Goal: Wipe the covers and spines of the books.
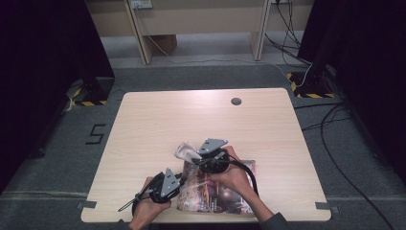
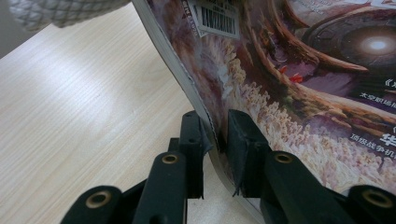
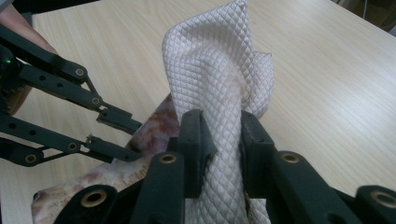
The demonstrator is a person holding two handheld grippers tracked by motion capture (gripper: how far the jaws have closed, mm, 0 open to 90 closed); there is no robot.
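Observation:
A magazine [image 1: 231,192] with a colourful cover lies at the table's near edge. My left gripper [image 1: 184,178] is at the magazine's left side, and in the left gripper view [image 2: 215,136] its jaws are shut on the raised edge of the magazine [image 2: 303,93]. My right gripper [image 1: 194,156] hovers over the magazine's far left corner, shut on a white quilted cloth [image 1: 186,150]. In the right gripper view [image 3: 222,136] the cloth [image 3: 215,79] stands up bunched between the pads. The left gripper [image 3: 114,133] pinches the magazine [image 3: 152,130] there too.
The light wooden table [image 1: 191,115] has a round grey hole cover [image 1: 236,101] near its far edge. The cloth's corner [image 2: 60,11] hangs above the table in the left gripper view. Cables and yellow-black taped stands lie on the grey floor around the table.

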